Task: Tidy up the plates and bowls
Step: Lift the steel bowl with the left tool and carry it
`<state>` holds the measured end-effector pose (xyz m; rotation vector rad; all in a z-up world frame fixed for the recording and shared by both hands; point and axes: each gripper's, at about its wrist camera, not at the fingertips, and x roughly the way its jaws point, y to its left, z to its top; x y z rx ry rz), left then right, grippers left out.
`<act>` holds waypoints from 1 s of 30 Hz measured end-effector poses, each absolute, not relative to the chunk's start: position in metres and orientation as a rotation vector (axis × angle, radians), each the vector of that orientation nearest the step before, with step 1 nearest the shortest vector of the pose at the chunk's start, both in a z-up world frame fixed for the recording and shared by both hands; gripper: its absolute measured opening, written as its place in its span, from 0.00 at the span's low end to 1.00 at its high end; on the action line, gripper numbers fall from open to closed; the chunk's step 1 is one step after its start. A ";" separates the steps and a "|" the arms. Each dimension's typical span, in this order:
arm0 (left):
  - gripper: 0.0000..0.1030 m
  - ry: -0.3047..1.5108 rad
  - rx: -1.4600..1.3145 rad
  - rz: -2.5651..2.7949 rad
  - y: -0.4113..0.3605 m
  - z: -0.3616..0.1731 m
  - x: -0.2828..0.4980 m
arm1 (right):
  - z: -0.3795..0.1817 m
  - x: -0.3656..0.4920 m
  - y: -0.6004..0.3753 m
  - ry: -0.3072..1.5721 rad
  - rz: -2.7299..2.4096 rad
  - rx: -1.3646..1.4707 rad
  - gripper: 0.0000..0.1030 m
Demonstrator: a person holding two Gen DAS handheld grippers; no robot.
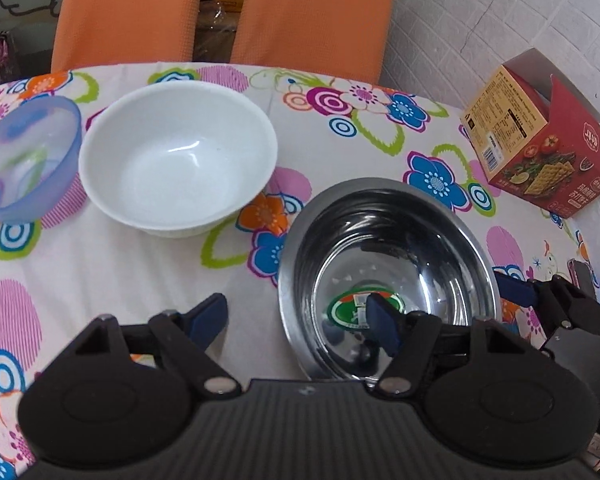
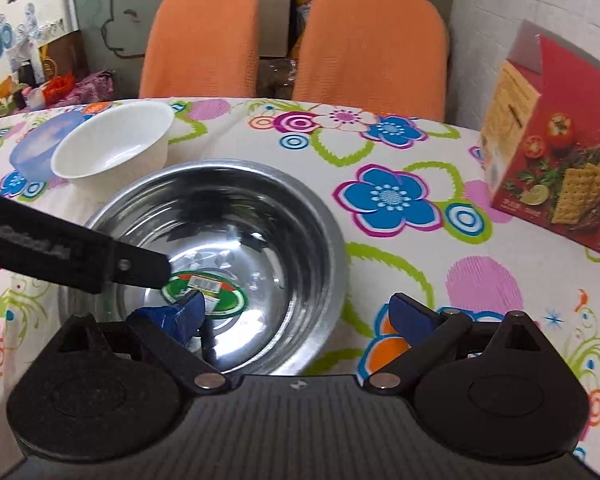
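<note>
translucent blue plastic bowl [image 1: 24, 160] and white ceramic bowl [image 1: 178, 156] set toward tabletop's far left edge | left claw [image 1: 296, 316] spread, straddling shiny steel bowl [image 1: 388, 280] near rim | right claw [image 2: 300, 312] spread, straddling its right rim; both equally close

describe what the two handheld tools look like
Both match: the left tool and right tool have a black ribbed body, two rounded black housings, black linkage arms with silver pivot pins, and dark blue finger pads. No cables, sleeves or hands show.
</note>
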<state>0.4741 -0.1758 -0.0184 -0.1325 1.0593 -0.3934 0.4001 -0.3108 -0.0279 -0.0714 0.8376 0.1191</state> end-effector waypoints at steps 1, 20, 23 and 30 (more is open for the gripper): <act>0.52 1.047 -0.120 -0.400 -0.178 -0.018 0.474 | -0.029 0.402 -0.311 0.838 0.134 -0.060 0.84; 0.38 1.075 -0.049 -0.476 -0.178 -0.009 0.448 | -0.009 0.369 -0.269 0.853 0.194 -0.035 0.86; 0.37 1.071 -0.054 -0.480 -0.168 -0.002 0.427 | -0.001 0.350 -0.259 0.838 0.192 -0.053 0.86; 0.38 1.037 -0.051 -0.492 -0.134 0.014 0.363 | -0.003 0.286 -0.235 0.835 0.212 0.001 0.86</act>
